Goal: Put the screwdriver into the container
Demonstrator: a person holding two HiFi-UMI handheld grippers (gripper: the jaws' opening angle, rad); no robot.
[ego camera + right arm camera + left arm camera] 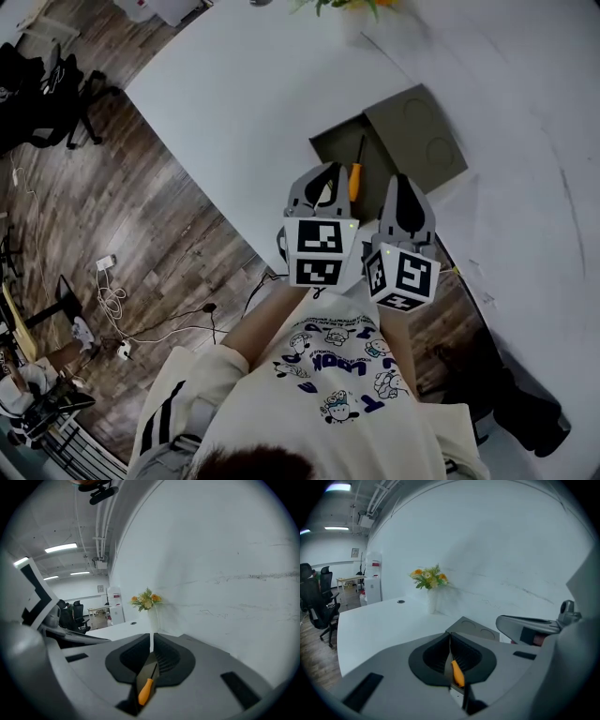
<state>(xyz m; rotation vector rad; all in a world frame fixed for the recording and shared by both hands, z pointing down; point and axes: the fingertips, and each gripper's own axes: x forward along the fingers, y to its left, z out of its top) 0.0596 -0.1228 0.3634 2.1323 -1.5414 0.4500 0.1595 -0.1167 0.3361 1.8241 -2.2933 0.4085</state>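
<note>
Screwdriver (pixel 355 176) lies inside the grey container (pixel 330 150), orange handle toward the person, dark shaft pointing away. It sits flat on the tray floor, next to the hinged lid (pixel 417 131), which is folded open on the white table (pixel 234 112).

Left gripper (pixel 328 173): jaws shut, nothing clamped. The orange seen low in the left gripper view is the handle beyond the jaws, not between the pads. Right gripper (pixel 403 183): jaws together w/ only a hairline slit, also empty. Both hover above the container, apart from the tool.

Handling assessment (judgement):
- Light, rigid item; no flex, not fragile.
- Handle looks like smooth plastic, round in section, so liable to roll or twist in a loose pinch.
- Shaft is thin metal and slippery; poor purchase for flat pads.
- Best hold, if req'd: across the handle mid-length, jaws square to its axis.

Placement appears complete; no re-grip seems needed.
</note>
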